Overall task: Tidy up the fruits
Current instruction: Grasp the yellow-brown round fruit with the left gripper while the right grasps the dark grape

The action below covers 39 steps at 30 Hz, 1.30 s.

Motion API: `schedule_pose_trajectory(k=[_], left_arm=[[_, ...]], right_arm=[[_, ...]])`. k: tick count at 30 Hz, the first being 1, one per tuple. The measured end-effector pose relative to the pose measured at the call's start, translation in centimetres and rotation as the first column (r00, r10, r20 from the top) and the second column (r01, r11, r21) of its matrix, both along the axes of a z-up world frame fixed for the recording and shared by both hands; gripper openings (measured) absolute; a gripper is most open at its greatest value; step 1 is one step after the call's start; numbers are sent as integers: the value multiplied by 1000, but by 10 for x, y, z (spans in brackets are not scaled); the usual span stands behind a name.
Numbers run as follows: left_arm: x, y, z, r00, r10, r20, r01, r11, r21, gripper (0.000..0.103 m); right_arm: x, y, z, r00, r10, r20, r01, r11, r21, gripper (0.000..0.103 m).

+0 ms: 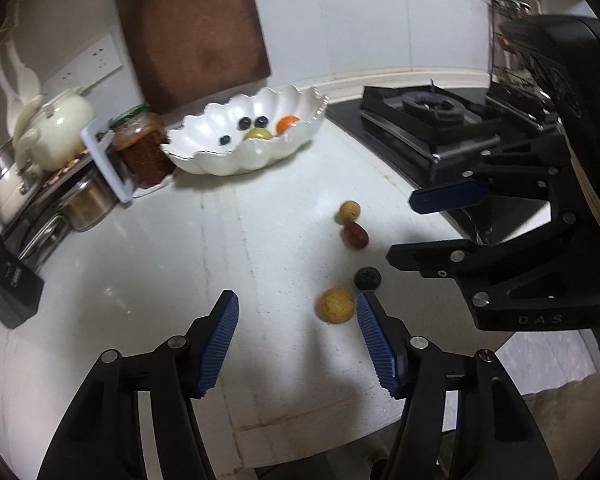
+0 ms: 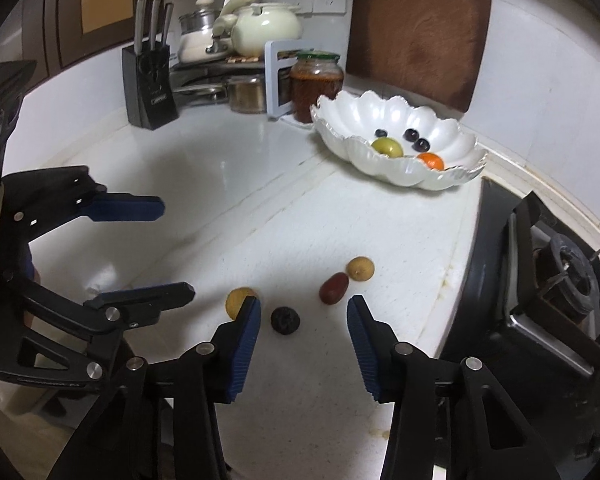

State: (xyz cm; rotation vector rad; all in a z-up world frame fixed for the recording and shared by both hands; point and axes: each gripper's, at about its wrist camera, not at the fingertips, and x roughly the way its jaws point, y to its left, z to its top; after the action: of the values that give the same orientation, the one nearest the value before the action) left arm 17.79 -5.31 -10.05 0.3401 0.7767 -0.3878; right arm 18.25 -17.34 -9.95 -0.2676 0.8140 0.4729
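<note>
Fruit on the bench (image 2: 300, 232), counted: four loose pieces and five in the scalloped white bowl (image 2: 452, 178). Loose, well in front of the bowl, you have a large yellow fruit (image 1: 337, 305), a dark blueberry (image 2: 285, 320), a red date (image 2: 334, 288) and a small tan fruit (image 2: 361, 268) touching the date. The bowl holds three blueberries (image 2: 416, 140), one green fruit (image 2: 387, 147) and one orange fruit (image 2: 431, 160). Your left tool (image 1: 296, 344) is spread wide and grips nothing, the yellow fruit just beside its right finger. Your right tool (image 2: 302, 340) gapes wide too, empty, with the loose blueberry lying between its fingers.
</note>
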Motion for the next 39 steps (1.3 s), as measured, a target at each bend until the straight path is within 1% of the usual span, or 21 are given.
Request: schedule_pose_trajectory(k=[2, 6, 9, 13, 18, 22, 26, 28, 30, 33, 35, 39], left_arm=[[2, -1, -5, 1000, -12, -6, 12, 1000, 8, 59], [7, -3, -18, 998, -48, -31, 48, 999, 10, 54], [12, -4, -24, 996, -77, -44, 77, 997, 8, 53], [16, -7, -31, 992, -115, -49, 116, 993, 12, 50], [20, -11, -38, 987, -149, -58, 150, 989, 8, 48], [24, -13, -42, 984, -161, -71, 161, 987, -2, 42], [25, -14, -44, 983, -164, -76, 164, 986, -11, 41], [25, -13, -45, 983, -164, -79, 163, 986, -18, 36], [27, -13, -47, 983, -163, -91, 160, 986, -35, 34], [28, -12, -49, 984, -154, -93, 151, 988, -41, 31], [28, -11, -49, 985, -145, -96, 140, 989, -52, 27], [29, -9, -49, 987, -122, -102, 115, 991, -71, 26]], right_arm=[[1, 0, -6, 1000, 5, -13, -5, 1000, -3, 44], [5, 4, -17, 999, 19, -34, -19, 1000, -18, 41], [9, 5, -25, 998, 32, -51, -33, 999, -19, 39], [12, 10, -30, 997, 52, -51, -53, 998, -27, 38], [14, 12, -37, 995, 72, -63, -74, 997, -30, 33], [17, 12, -41, 994, 76, -74, -77, 997, -23, 31], [19, 14, -43, 993, 85, -79, -86, 996, -19, 30], [21, 15, -45, 993, 86, -84, -88, 996, -17, 29], [24, 15, -47, 991, 91, -99, -92, 996, -2, 27], [27, 14, -49, 989, 91, -115, -91, 996, 8, 26], [28, 14, -50, 988, 93, -120, -92, 996, 13, 23], [26, 14, -50, 989, 87, -118, -86, 996, 18, 23]])
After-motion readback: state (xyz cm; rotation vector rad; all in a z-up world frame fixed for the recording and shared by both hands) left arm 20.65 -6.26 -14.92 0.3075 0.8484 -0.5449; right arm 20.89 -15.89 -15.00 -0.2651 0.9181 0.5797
